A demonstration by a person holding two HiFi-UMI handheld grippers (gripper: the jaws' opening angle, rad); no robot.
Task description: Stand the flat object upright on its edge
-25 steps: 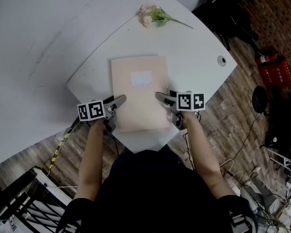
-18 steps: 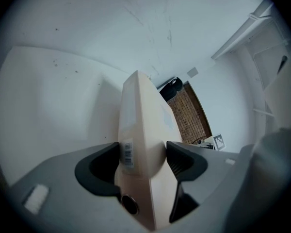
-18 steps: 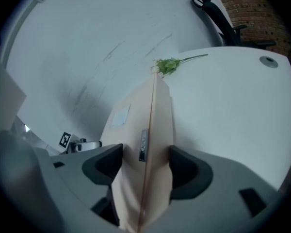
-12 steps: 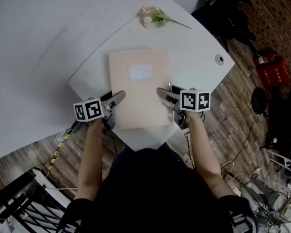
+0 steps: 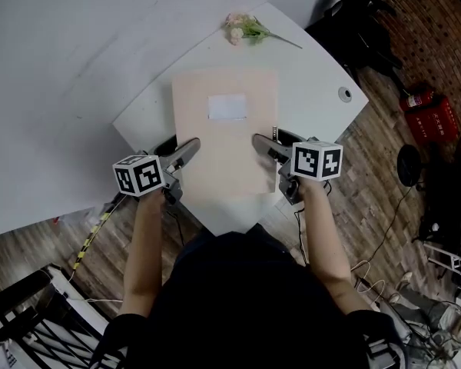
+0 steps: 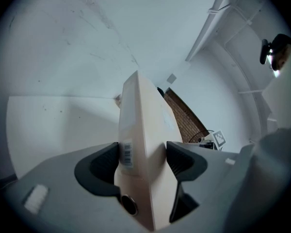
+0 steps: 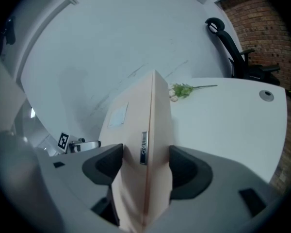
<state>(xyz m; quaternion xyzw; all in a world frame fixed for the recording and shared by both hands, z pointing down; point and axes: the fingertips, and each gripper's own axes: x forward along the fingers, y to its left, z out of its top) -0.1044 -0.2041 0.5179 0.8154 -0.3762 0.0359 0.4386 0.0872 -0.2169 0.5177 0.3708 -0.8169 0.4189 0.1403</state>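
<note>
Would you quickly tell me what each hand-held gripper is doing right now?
Left hand-held gripper: closed on the left edge of the flat beige box.
Right hand-held gripper: closed on the same box's right edge.

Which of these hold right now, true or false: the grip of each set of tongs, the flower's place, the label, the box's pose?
1. The left tongs are closed on the flat box. True.
2. The right tongs hang empty beside the box. False: they are closed on its opposite side edge.
3. The flower lies on top of the box. False: it lies on the table beyond the box, apart from it.
4. A white label sits on the box's upper face. True.
5. The box stands upright on its edge. False: it is held in both tongs with its broad face turned up to the head view.
</note>
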